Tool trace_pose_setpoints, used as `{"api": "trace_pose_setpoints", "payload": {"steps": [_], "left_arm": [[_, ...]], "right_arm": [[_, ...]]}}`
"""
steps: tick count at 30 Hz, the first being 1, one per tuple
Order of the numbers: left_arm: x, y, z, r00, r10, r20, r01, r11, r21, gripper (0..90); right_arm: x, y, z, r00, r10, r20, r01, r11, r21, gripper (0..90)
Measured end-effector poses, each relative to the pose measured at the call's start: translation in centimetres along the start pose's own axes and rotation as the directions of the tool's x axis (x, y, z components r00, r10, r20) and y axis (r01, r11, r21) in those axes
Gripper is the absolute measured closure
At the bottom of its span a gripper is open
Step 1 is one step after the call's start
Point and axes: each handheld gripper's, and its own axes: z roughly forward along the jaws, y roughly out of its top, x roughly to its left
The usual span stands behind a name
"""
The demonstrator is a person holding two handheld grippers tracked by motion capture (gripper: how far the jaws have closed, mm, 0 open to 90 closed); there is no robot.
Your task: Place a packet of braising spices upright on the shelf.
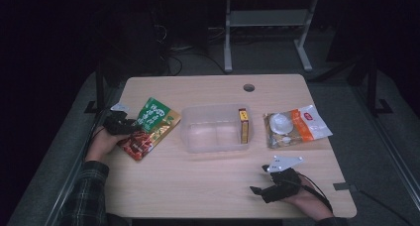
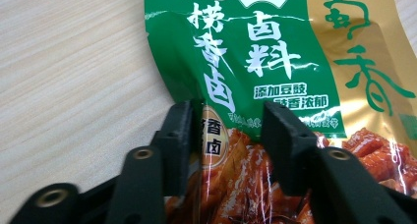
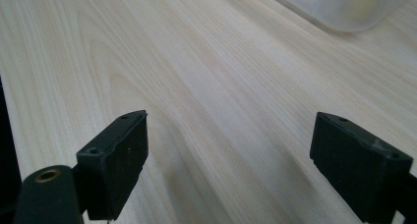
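A green and gold snack packet (image 1: 151,127) lies at the table's left. My left gripper (image 1: 128,127) rests at its near-left edge. In the left gripper view the packet (image 2: 275,62) runs between the jaws; the left jaw stands at its crinkled edge and the right jaw lies over its printed face. A gap shows between the pads, so my left gripper (image 2: 226,116) is open. My right gripper (image 1: 258,179) rests at the table's front right, and in its own view the right gripper (image 3: 228,135) is open wide over bare wood.
A clear plastic bin (image 1: 213,109) stands mid-table with a yellow box (image 1: 243,126) upright at its right end; its corner (image 3: 344,8) shows in the right gripper view. A white and orange packet (image 1: 296,127) lies right of it. A round hole (image 1: 248,87) is near the far edge.
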Motion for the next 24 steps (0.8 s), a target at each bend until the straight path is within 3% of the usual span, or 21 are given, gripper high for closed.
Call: {"api": "trace_pose_setpoints", "payload": {"steps": [4,8,17,21,24], "left_arm": [[-0.2,0.1,0.0,0.9999,-0.002,-0.016,0.001,1.0000,-0.002,68.8],[-0.8,0.6,0.2,0.9971,0.037,-0.067,-0.035,0.9991,0.025,81.6],[-1.0,0.9,0.1,0.9960,0.025,-0.085,-0.022,0.9991,0.035,89.1],[-0.6,0.4,-0.1,0.9979,-0.037,-0.054,0.035,0.9991,-0.022,89.4],[-0.3,0.3,-0.5,0.9980,-0.056,-0.029,0.055,0.9981,-0.027,89.6]], "right_arm": [[0.0,0.0,-0.1,1.0000,0.002,-0.001,-0.002,1.000,-0.003,14.1],[0.0,0.0,0.0,1.0000,0.000,0.001,0.000,1.000,-0.002,14.1],[0.0,0.0,-0.2,1.0000,0.005,0.000,-0.005,1.000,-0.008,14.1],[0.0,0.0,-0.2,1.0000,0.008,0.003,-0.007,1.000,-0.007,14.1],[0.0,0.0,-0.3,0.9999,0.011,0.003,-0.011,1.000,-0.007,14.1]]}}
